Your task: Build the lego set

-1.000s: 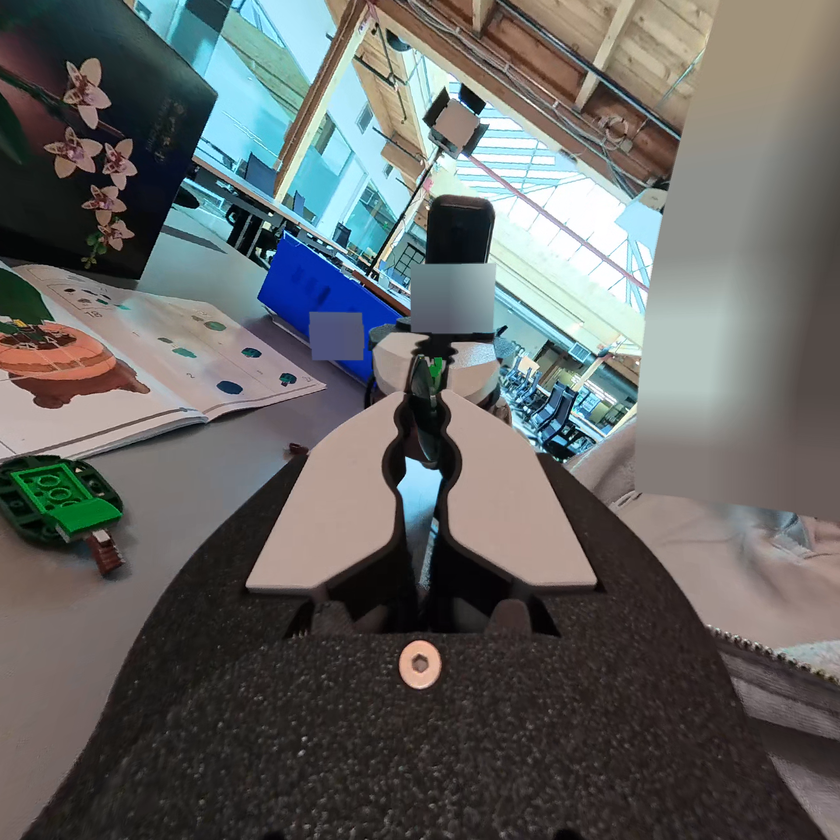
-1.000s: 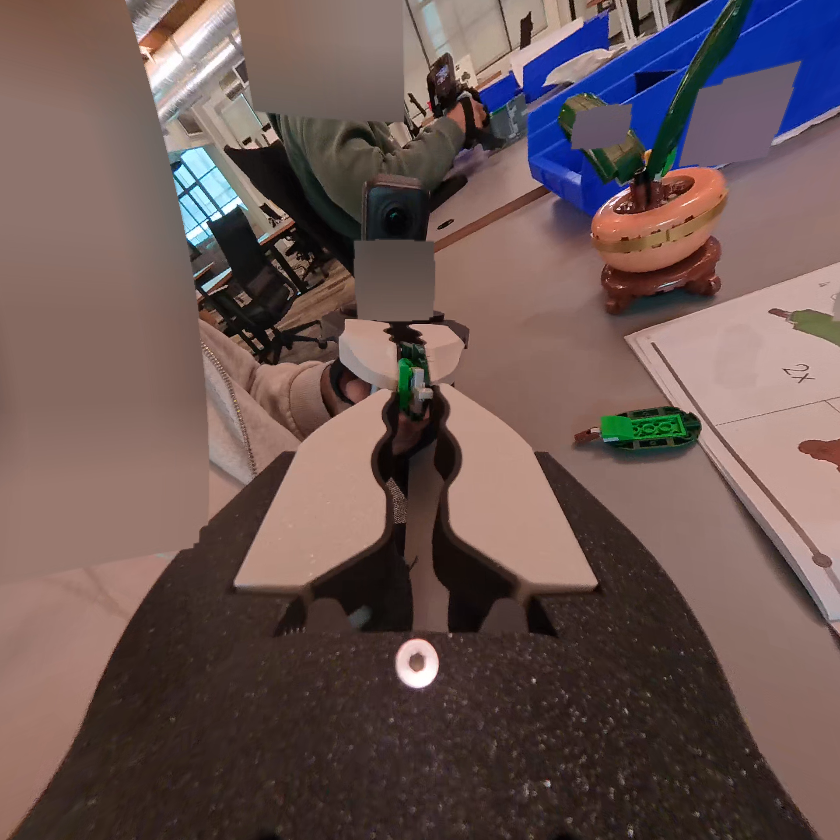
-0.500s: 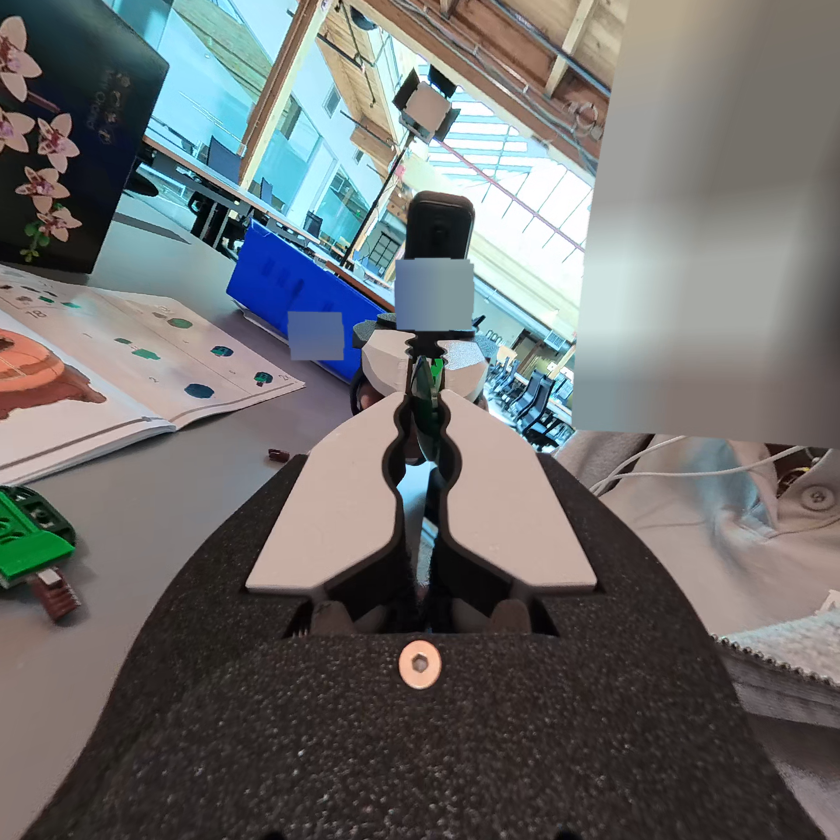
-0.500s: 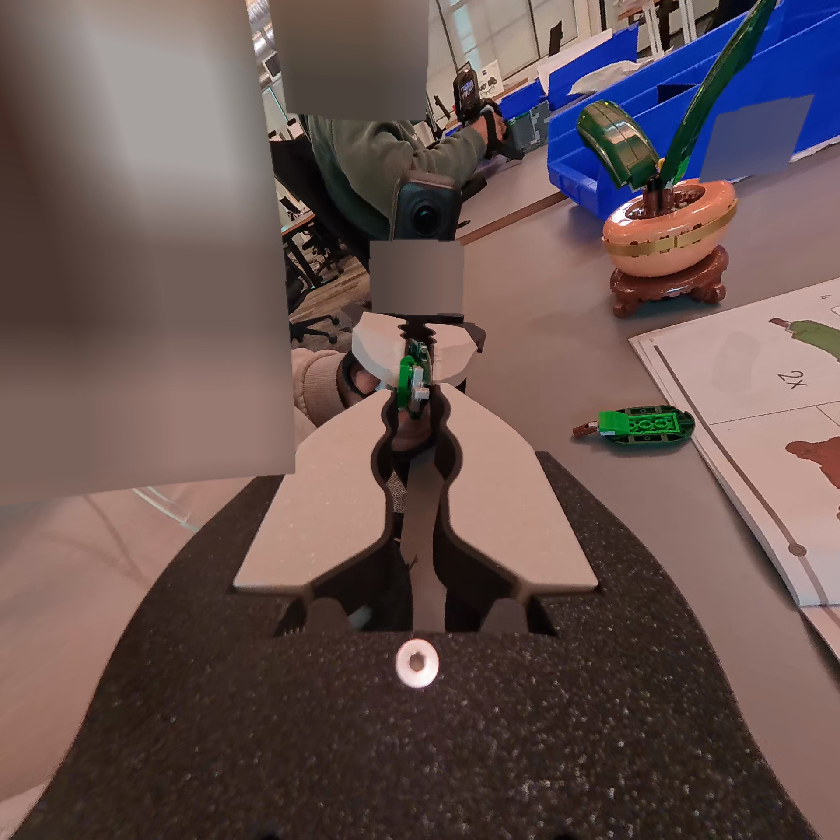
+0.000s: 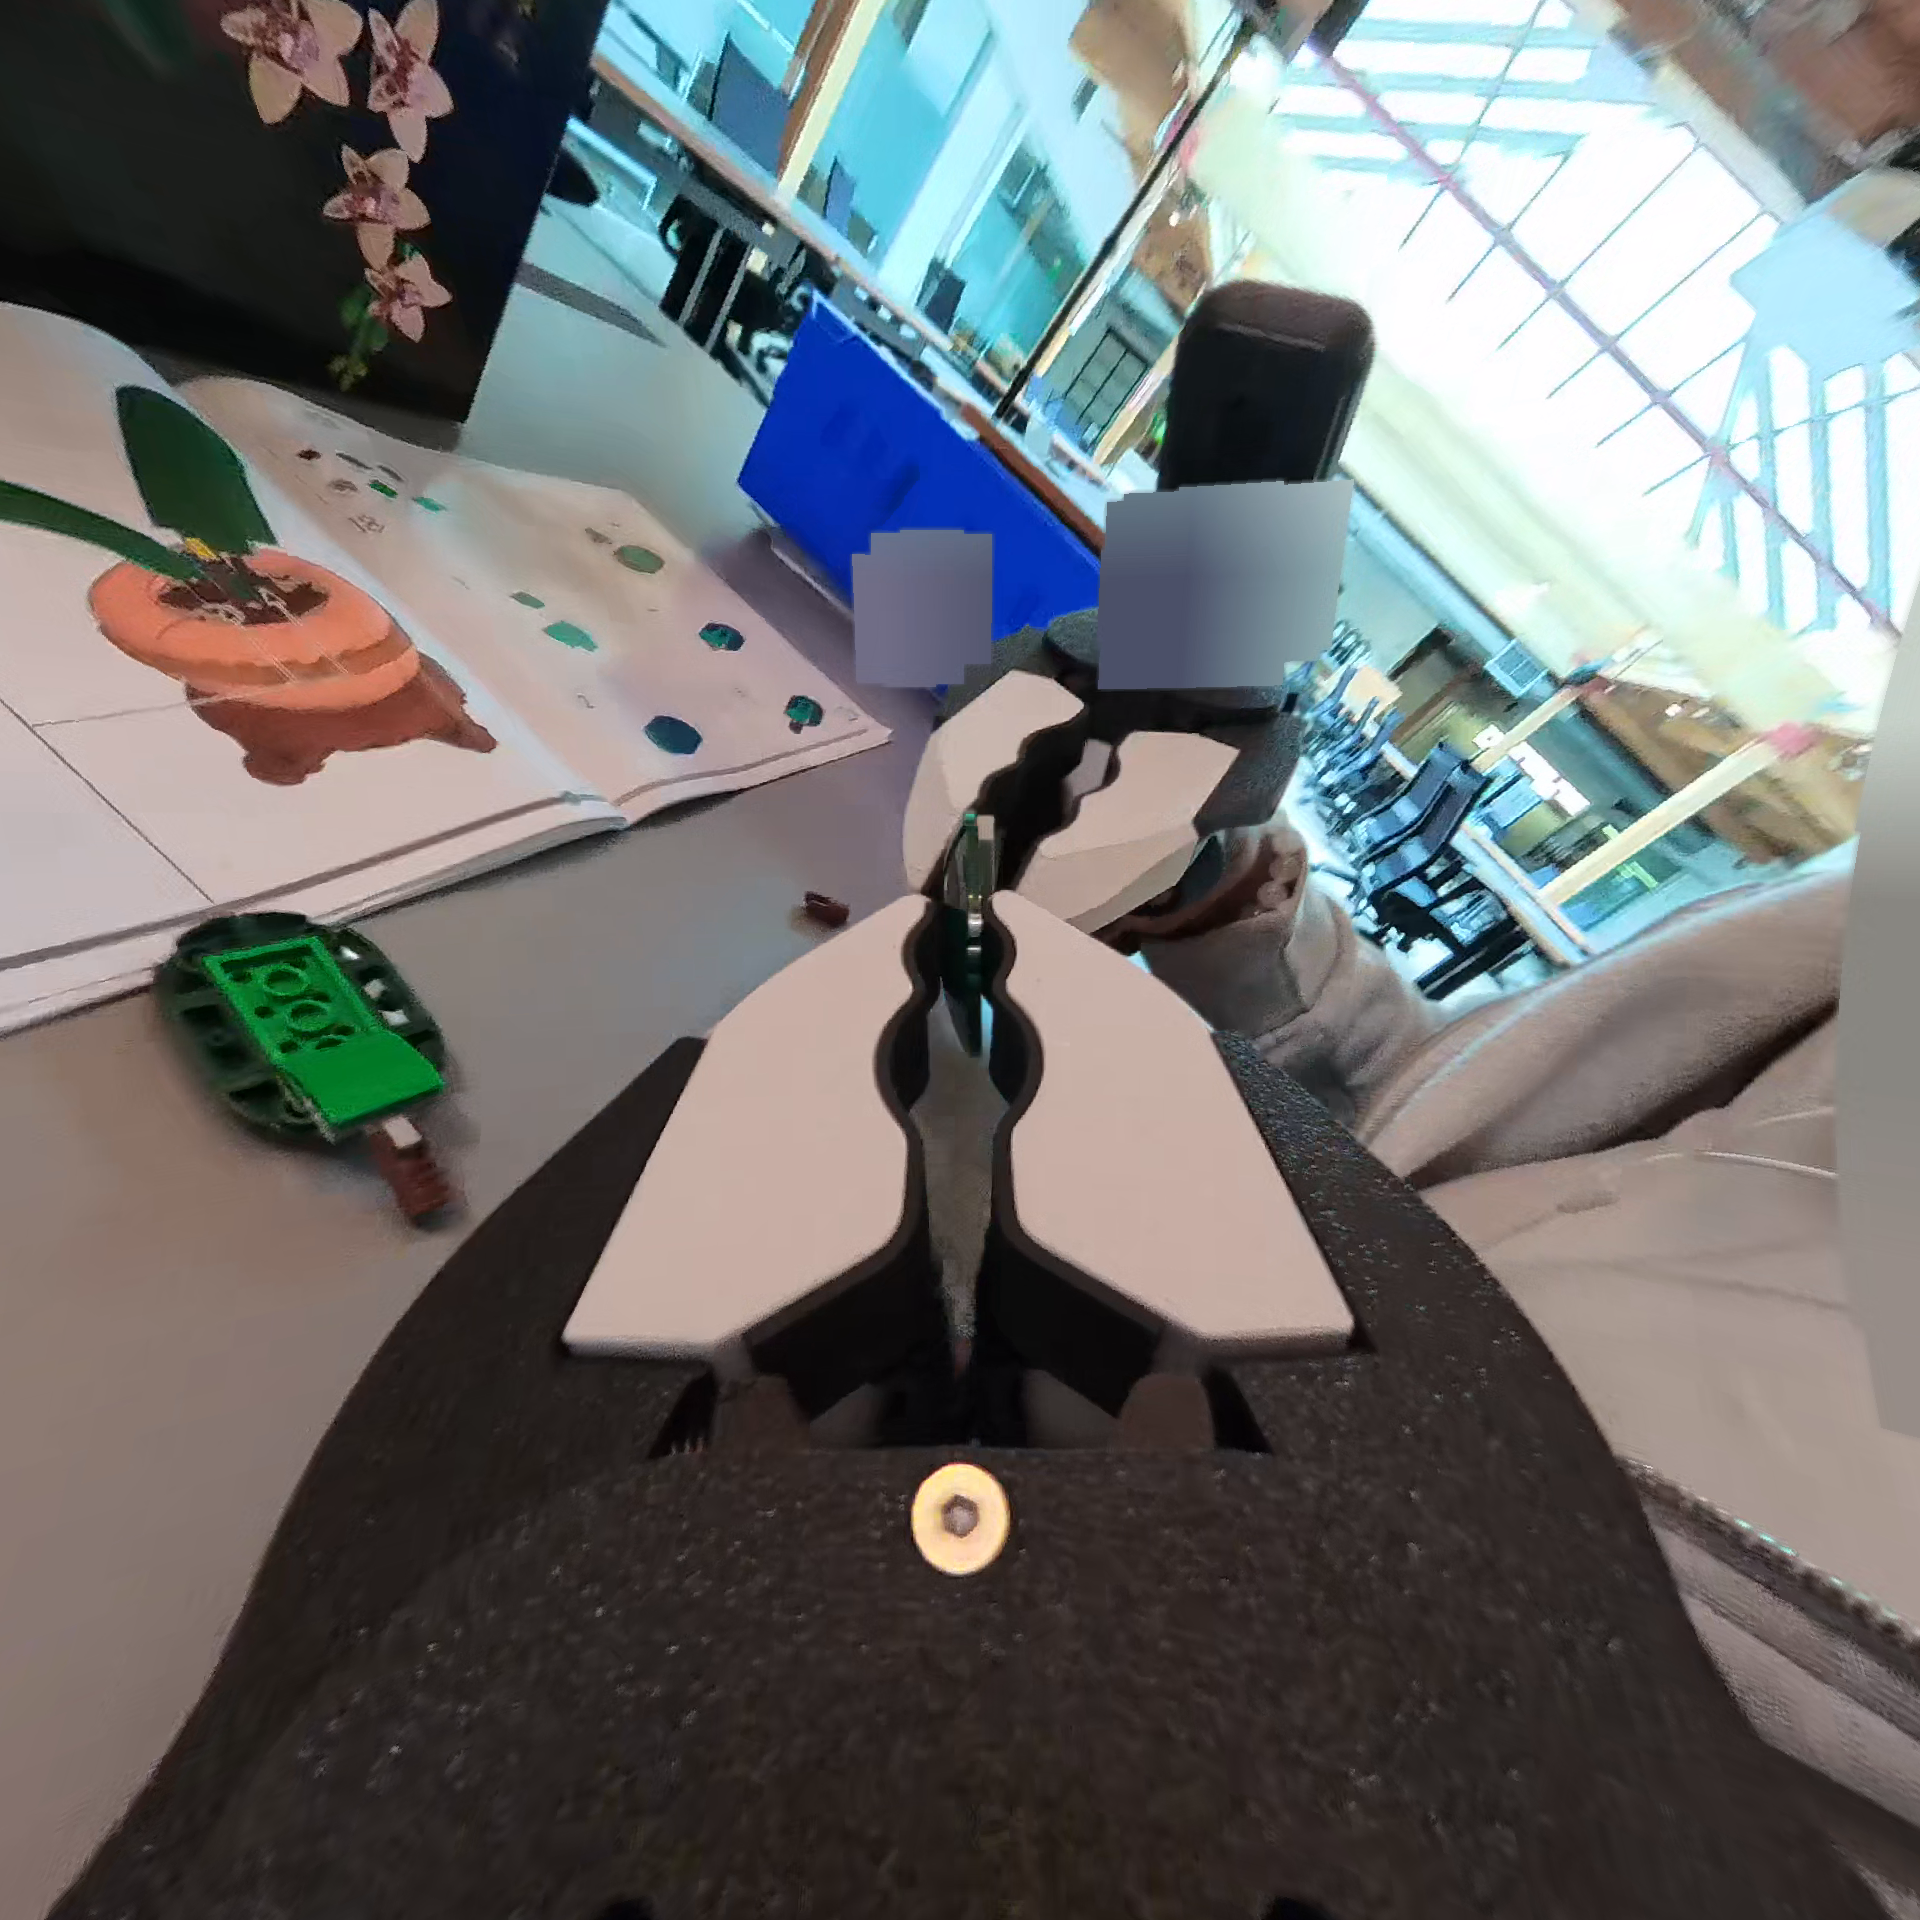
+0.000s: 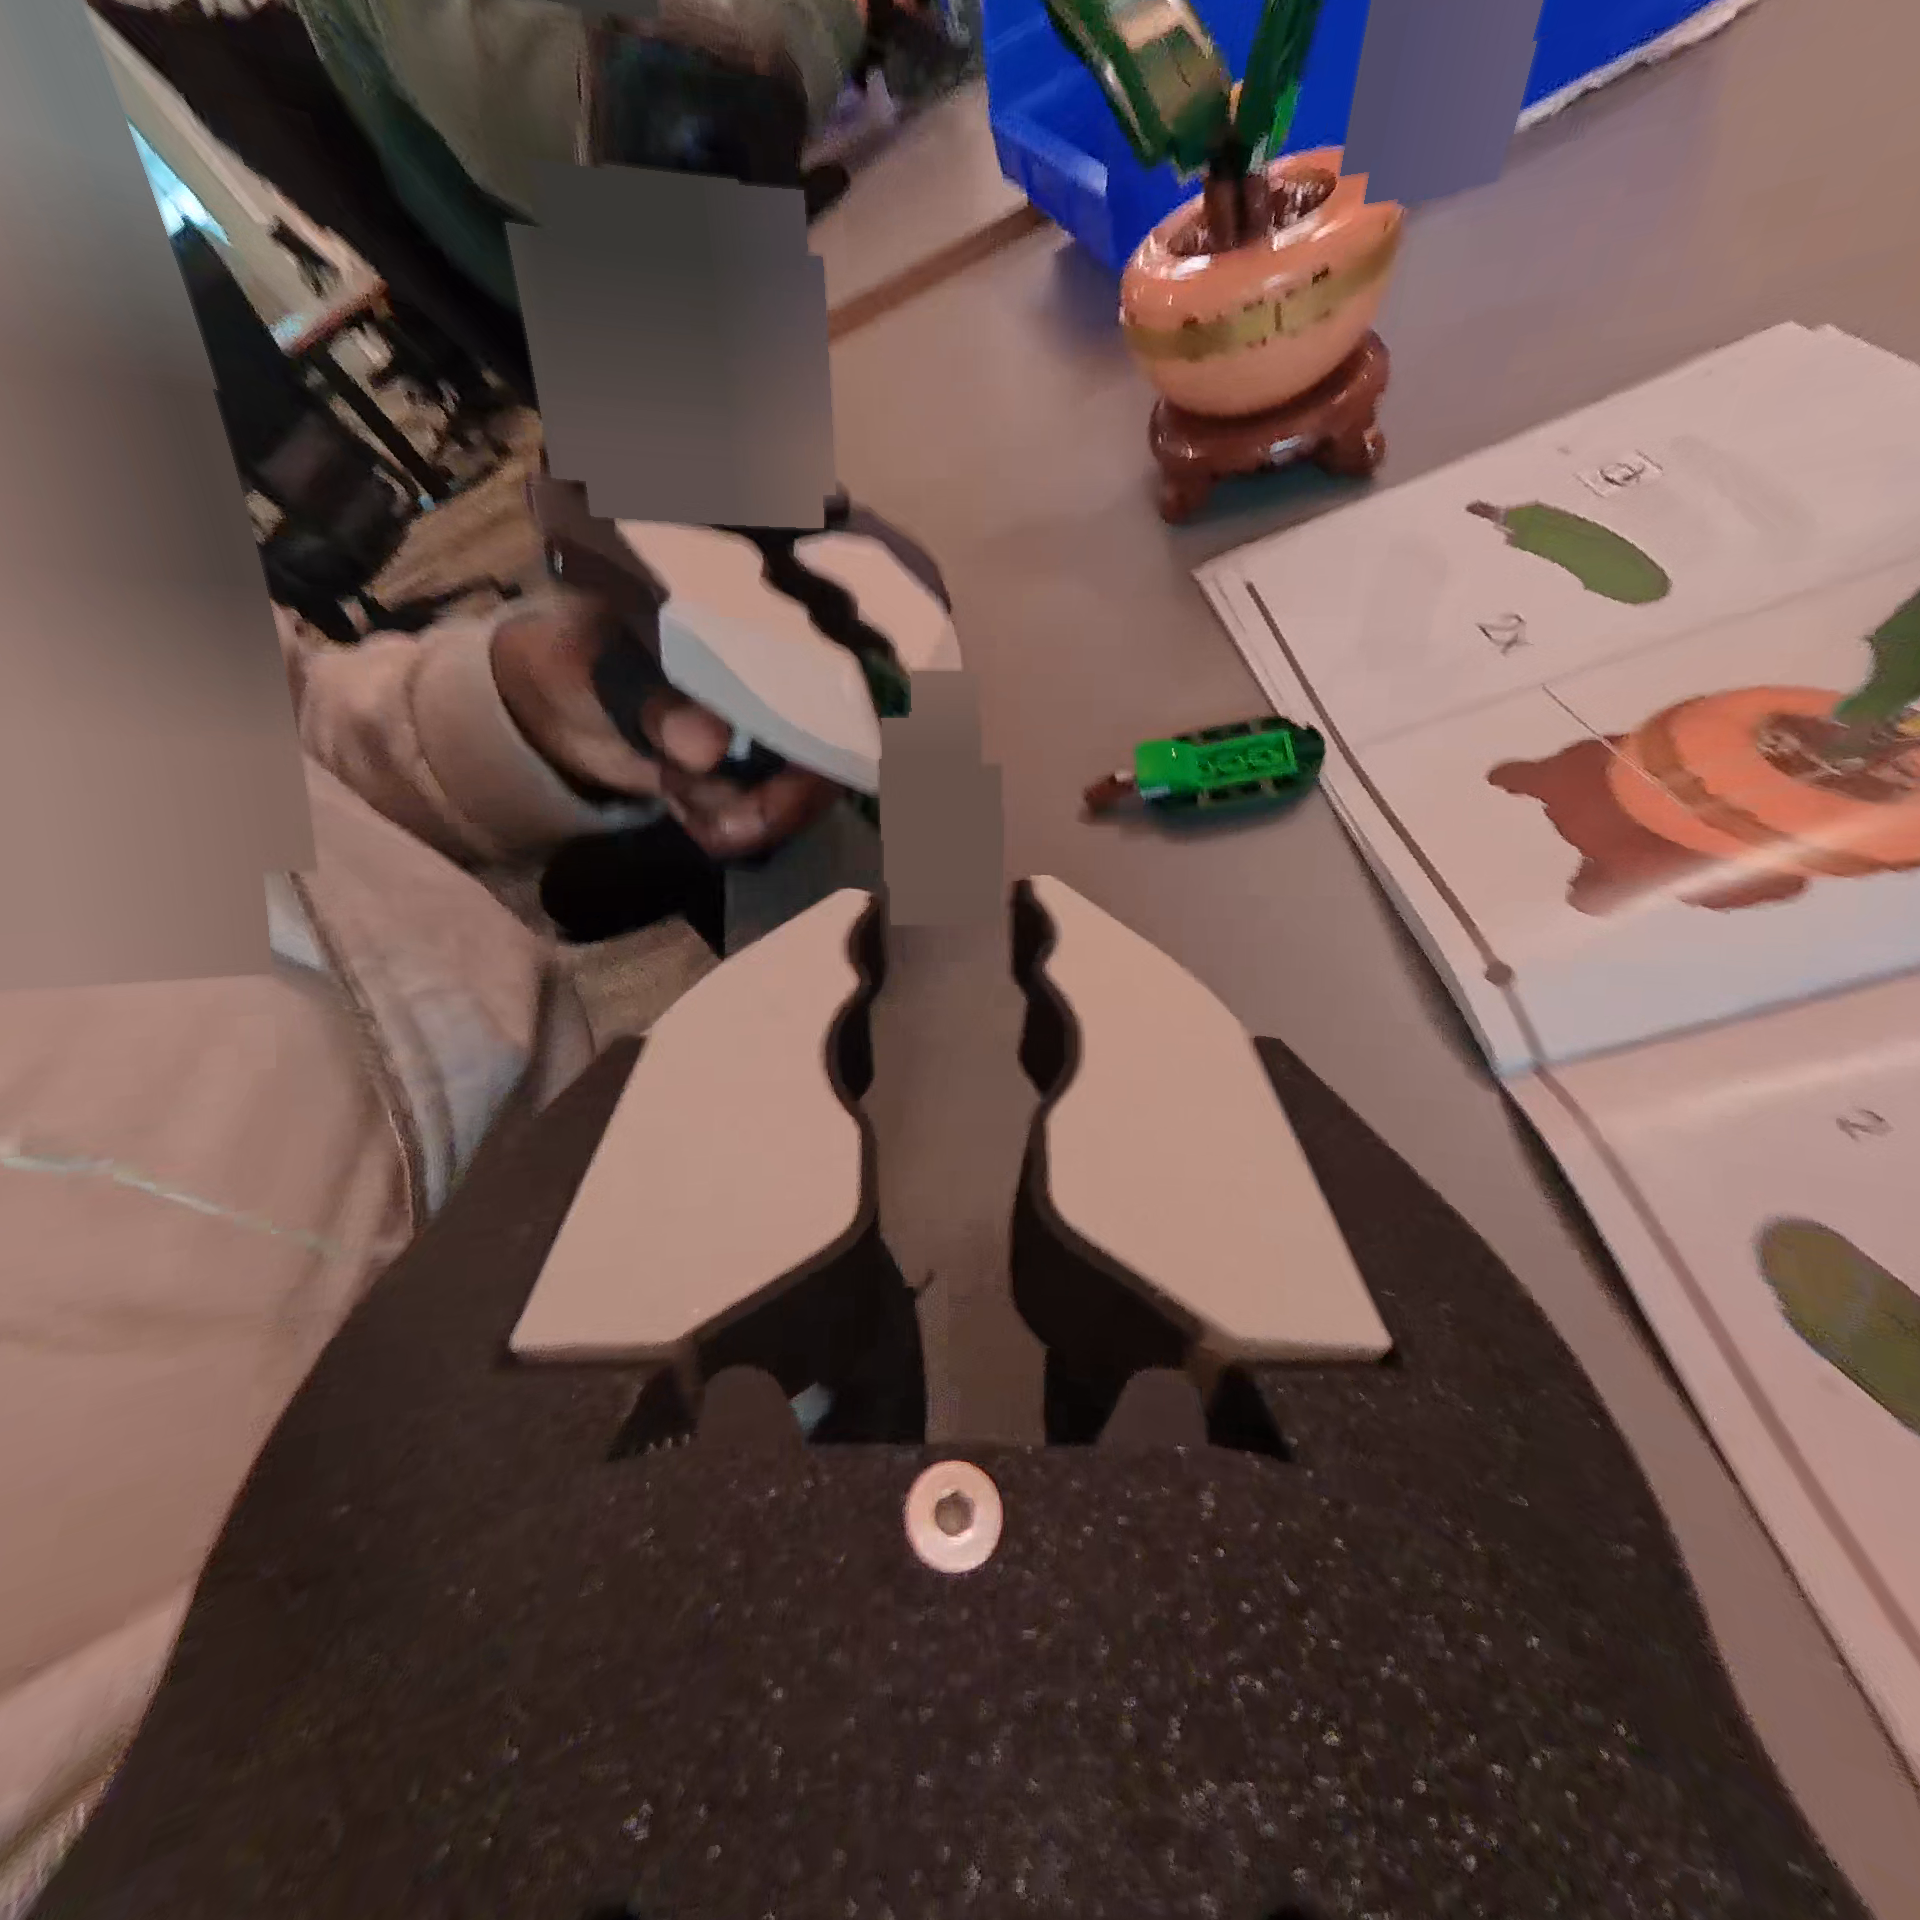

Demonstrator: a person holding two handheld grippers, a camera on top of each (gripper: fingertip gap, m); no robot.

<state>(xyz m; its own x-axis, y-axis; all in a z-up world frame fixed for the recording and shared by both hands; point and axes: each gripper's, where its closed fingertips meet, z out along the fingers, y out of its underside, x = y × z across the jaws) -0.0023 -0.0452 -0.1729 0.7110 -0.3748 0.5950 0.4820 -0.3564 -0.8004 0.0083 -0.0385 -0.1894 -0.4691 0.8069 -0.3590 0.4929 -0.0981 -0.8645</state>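
My left gripper [image 5: 961, 914] is shut on a thin dark green leaf piece [image 5: 966, 971], held edge-on above the table. My right gripper [image 6: 945, 904] is open and empty, its fingers apart, drawn back from the left one. A blur patch covers the space just past its tips. In the left wrist view the right gripper [image 5: 1003, 868] faces mine, tips close to the leaf piece. A second leaf assembly [image 5: 301, 1029], dark green with a bright green plate and a brown stub, lies on the grey table [image 6: 1216, 769]. The lego pot [image 6: 1257, 322] with green leaves stands beyond it.
An open instruction booklet [image 5: 416, 675] lies on the table, at the right in the right wrist view [image 6: 1662, 727]. A dark box with orchid pictures [image 5: 260, 156] and a blue bin [image 5: 883, 488] stand behind. A small brown piece [image 5: 824, 909] lies loose. A person's sleeve [image 6: 416, 727] is close. My two grippers' fingertips are within a few centimetres of each other. The lego pot [image 6: 1257, 322] is about 20 cm from both grippers' fingertips.
My right gripper has opened, let go of the green piece and pulled back from the left gripper. The left gripper still holds the leaf piece and has tilted down towards the table.
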